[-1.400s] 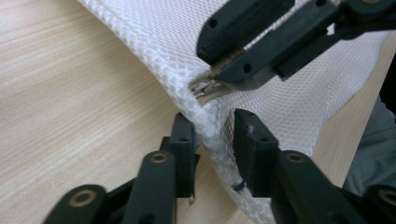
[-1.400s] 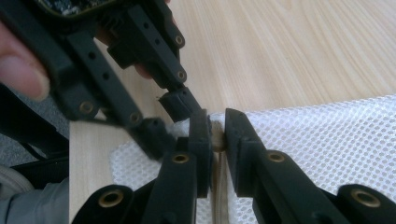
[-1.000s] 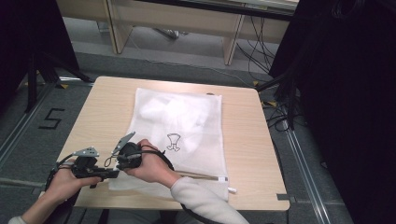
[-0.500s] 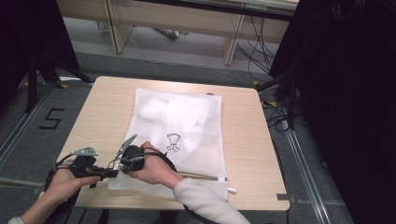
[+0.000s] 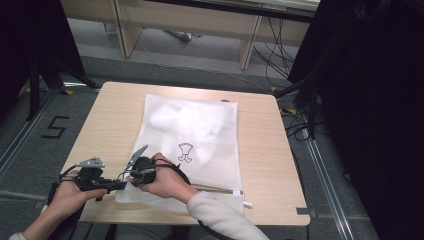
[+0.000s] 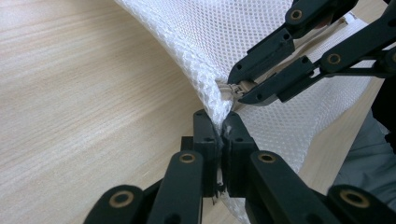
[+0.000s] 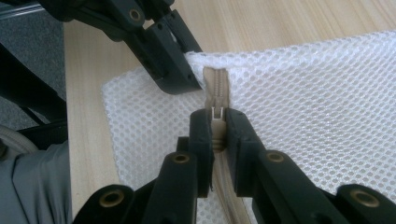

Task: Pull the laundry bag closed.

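1. Mesh bag (image 5: 192,145), white, lies flat on the desk (image 5: 260,150), long way running from the near edge toward the far edge. A small dark print sits mid-panel. Its zip (image 7: 215,84), beige, runs along the near edge; the near-left corner is lifted off the wood.

2. Zip pull (image 7: 216,122) sits close to the bag's left corner, at the end of the zip run.

3. Right gripper (image 7: 217,126): jaws closed tight on the zip pull, tape passing between them. In the high view the right hand (image 5: 167,180) crosses over the bag's near edge.

4. Left gripper (image 6: 219,128): jaws shut on the mesh at the corner, just beside the zip end, pinching the fabric and holding it up. Left hand (image 5: 75,192) rests at the desk's near-left corner.

5. The two grippers are nearly touching, tip to tip, at that corner.

6. Judgement: looks like the zip is about to be drawn along the near edge, with the left side anchoring.

7. Risks:
   - Pull is small; a skewed tug could slip it out of the right jaws.
   - Thin mesh hold on the left could tear loose or slide, so the whole bag drags instead of the slider running.
   - Loose mesh near the slider may snag in the teeth.
   - Grippers so close could knock each other at the first move.
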`<state>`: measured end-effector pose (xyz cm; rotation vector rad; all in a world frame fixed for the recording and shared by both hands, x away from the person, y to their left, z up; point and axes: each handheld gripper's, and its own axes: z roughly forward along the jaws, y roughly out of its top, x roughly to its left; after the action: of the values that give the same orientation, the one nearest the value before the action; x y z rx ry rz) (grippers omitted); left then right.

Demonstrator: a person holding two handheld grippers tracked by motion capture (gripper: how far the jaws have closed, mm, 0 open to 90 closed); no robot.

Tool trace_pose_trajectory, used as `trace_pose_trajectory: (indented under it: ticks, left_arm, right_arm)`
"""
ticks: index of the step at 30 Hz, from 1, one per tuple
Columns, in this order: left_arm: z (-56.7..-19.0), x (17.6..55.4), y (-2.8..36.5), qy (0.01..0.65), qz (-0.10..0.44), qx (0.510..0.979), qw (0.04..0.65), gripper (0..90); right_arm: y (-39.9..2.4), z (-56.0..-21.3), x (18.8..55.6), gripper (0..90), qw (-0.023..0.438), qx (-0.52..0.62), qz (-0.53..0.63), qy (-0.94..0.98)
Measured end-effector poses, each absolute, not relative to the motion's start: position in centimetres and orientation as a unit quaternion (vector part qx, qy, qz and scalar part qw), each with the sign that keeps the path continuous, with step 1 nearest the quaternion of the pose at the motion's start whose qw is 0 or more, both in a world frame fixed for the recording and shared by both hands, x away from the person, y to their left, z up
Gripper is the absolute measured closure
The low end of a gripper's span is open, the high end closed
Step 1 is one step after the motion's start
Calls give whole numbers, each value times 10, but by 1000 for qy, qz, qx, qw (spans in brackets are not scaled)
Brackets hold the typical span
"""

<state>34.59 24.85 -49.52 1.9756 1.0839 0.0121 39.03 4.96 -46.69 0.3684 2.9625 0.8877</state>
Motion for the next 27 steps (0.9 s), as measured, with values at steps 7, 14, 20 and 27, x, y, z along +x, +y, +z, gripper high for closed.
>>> trace_pose_trajectory:
  ticks: [7,14,20,27]
  left_arm:
    - [-495,346,249,435,8,790,432,856]
    - [-495,345,249,435,9,789,433,856]
    - [-495,345,248,430,12,792,432,855]
    - [-496,346,248,427,12,793,435,854]
  right_arm:
    - [47,-470,390,825,14,122,283,951]
    - [44,-472,390,825,11,123,282,951]
    - [37,-476,389,825,8,126,291,948]
    - [35,-476,387,825,7,132,290,948]
